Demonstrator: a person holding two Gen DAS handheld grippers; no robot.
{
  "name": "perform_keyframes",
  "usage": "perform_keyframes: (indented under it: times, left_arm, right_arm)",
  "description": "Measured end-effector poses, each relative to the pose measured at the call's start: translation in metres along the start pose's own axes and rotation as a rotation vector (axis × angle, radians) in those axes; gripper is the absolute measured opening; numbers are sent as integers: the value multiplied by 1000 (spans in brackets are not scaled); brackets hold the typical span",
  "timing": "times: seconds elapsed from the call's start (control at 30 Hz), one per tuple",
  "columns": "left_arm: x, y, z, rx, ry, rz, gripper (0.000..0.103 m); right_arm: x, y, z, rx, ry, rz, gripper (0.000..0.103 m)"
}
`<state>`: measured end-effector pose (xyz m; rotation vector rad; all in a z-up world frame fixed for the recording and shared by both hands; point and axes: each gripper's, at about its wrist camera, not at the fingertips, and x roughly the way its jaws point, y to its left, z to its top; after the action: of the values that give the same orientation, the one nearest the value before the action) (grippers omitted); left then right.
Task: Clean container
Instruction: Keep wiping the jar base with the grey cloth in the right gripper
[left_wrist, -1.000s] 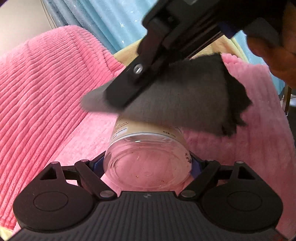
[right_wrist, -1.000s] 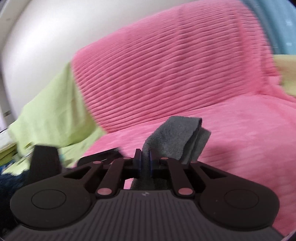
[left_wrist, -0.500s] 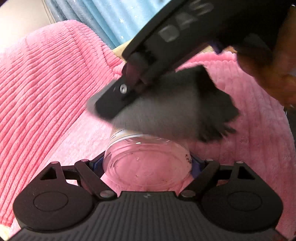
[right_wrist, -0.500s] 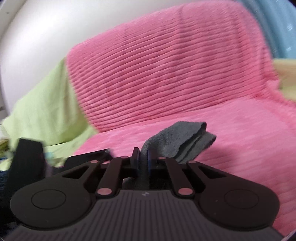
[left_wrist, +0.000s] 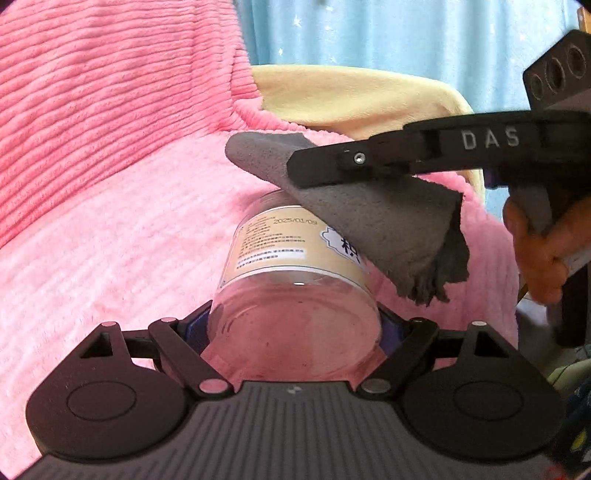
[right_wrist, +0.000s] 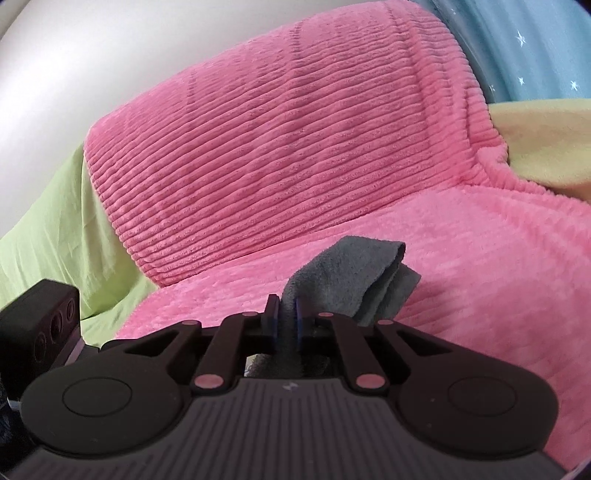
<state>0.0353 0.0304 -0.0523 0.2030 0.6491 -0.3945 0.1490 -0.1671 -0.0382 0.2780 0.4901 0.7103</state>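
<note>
- The left gripper (left_wrist: 295, 325) has its jaws closed around the base end of the clear jar (left_wrist: 295, 295), which lies on its side pointing away from the camera, held above the pink blanket (left_wrist: 110, 240). Only smooth round plastic sits in that grip, so a firm push from the cloth could, I judge, twist or slip the jar out.
- The right gripper (right_wrist: 284, 321) is clamped narrow on a fold of the grey cloth (right_wrist: 354, 273). In the left wrist view the cloth (left_wrist: 376, 221) drapes over the jar's upper right side, covering part of the paper label (left_wrist: 280, 247). The loose, frayed tail could bunch and skate over the plastic without wiping.
- Rubbing the label could scuff or lift it.
- Hidden: the jar's mouth faces away, so whether a lid is on cannot be told, nor how clean the inside is; dark specks show faintly through the base.
- The person's hand (left_wrist: 543, 251) is cut off at the right edge.
- The jar does not show in the right wrist view.
</note>
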Motion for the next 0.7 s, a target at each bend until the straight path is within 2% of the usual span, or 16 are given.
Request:
perform_keyframes:
  times: [0.1, 0.17, 0.27, 0.33, 0.43, 0.53, 0.7]
  left_arm:
    - [3, -19, -6, 176, -25, 108, 85]
    - [10, -27, -6, 309, -41, 182, 85]
    - [21, -30, -2, 413, -55, 232, 85]
    - [21, -26, 2, 386, -50, 220, 85]
    - [21, -11, 10, 287, -34, 171, 85]
    - [24, 1, 15, 225, -24, 137, 85]
    - [30, 9, 20, 199, -21, 121, 85]
  right_arm:
    - [-4, 1, 2, 12, 23, 24, 8]
    - [-7, 4, 2, 18, 29, 77, 8]
    - [-6, 18, -2, -21, 51, 169, 8]
    - [-3, 28, -6, -66, 75, 216, 8]
    - [4, 36, -14, -96, 102, 250, 7]
    - [10, 28, -14, -40, 97, 267, 5]
    - [17, 14, -13, 2, 51, 244, 3]
